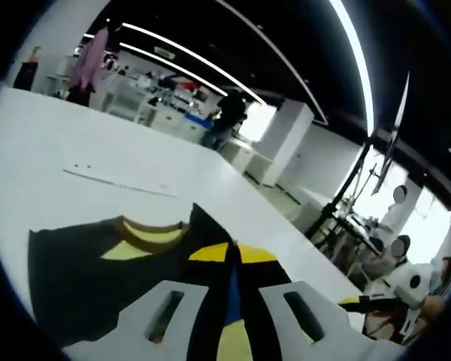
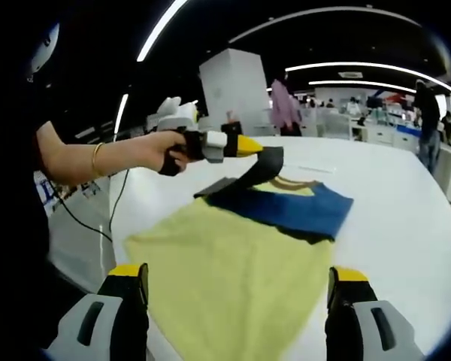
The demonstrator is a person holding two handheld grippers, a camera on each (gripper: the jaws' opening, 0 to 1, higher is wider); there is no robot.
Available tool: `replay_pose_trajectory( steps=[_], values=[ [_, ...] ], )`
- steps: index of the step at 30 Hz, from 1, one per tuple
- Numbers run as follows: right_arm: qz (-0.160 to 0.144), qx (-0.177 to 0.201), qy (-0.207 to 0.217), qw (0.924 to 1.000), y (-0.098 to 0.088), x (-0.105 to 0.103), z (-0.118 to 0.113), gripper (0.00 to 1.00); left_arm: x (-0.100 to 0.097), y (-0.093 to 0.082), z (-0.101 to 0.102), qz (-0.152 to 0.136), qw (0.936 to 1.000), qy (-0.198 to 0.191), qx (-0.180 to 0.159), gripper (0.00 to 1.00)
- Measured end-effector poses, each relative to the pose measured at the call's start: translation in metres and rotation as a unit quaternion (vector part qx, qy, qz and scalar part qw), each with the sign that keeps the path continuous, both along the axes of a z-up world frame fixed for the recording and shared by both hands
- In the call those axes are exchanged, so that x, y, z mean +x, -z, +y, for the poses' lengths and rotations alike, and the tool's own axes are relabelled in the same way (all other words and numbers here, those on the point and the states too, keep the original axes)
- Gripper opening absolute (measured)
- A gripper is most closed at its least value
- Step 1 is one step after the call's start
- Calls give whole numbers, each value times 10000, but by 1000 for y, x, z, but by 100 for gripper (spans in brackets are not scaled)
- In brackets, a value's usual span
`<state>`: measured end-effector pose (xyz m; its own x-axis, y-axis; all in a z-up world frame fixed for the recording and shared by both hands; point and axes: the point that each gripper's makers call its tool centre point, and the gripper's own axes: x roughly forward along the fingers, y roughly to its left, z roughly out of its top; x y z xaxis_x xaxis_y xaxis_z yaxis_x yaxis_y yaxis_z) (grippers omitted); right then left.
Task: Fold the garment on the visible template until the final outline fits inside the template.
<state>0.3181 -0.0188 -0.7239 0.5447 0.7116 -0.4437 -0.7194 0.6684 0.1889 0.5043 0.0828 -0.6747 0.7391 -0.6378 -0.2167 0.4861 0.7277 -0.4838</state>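
— Two grippers are working here; what is the left gripper [image 2: 244,147] doing?
— Its jaws are pinching a dark sleeve of the shirt [image 2: 240,263], lifting it above the white tabletop [image 2: 406,218].
— And the shirt itself?
— It is lying on the tabletop, yellow body spread toward the camera, blue part folded across near the collar.
— The right gripper [image 2: 237,320]?
— Its jaws are standing wide apart, gripping nothing, hovering over the yellow hem.
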Motion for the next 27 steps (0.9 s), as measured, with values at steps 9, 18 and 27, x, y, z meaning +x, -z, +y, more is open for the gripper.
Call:
replay_pose_trajectory(
  steps=[9, 18, 27],
  values=[
    [-69, -67, 21, 10000, 0, 0, -2, 99, 5, 0, -20, -45, 9998, 202, -48, 0],
    [-35, -66, 133, 9999, 2, -2, -8, 99, 6, 1, -51, -77, 9986, 522, 34, 0],
    [-29, -55, 151, 9999, 3, 1, -8, 99, 9, 7, -69, -56, 9975, 692, 137, 0]
  ],
)
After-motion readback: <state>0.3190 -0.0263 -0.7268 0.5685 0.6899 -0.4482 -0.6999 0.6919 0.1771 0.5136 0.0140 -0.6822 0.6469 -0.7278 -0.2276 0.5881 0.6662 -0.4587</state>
